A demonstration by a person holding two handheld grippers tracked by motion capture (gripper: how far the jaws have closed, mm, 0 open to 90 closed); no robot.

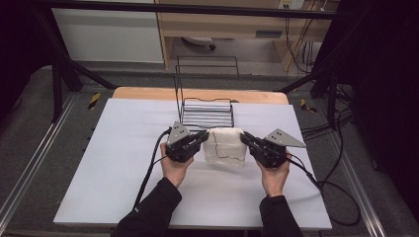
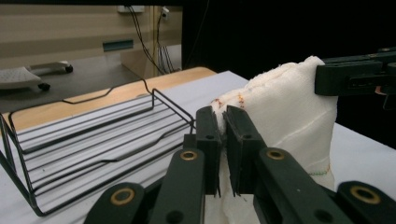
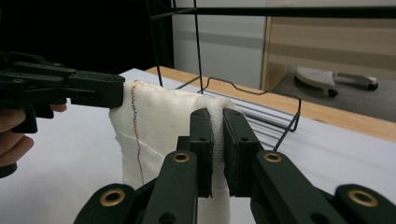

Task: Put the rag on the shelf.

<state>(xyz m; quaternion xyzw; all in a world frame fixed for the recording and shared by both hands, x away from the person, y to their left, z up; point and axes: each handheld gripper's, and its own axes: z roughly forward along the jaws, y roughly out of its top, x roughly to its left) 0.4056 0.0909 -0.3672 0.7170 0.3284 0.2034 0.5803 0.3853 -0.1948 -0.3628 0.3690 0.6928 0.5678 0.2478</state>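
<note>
White sheeting covers the counter (image 1: 123, 163), whose wooden edge shows at twelve o'clock. At the counter's twelve o'clock stands a black wire rack (image 1: 206, 112). Just in front of the rack, a white cloth (image 1: 226, 146) with coloured stitching is held up off the counter between both hands. The left gripper (image 1: 201, 138) is clamped on the cloth's nine o'clock edge, and the right gripper (image 1: 245, 138) is clamped on its three o'clock edge.
</note>
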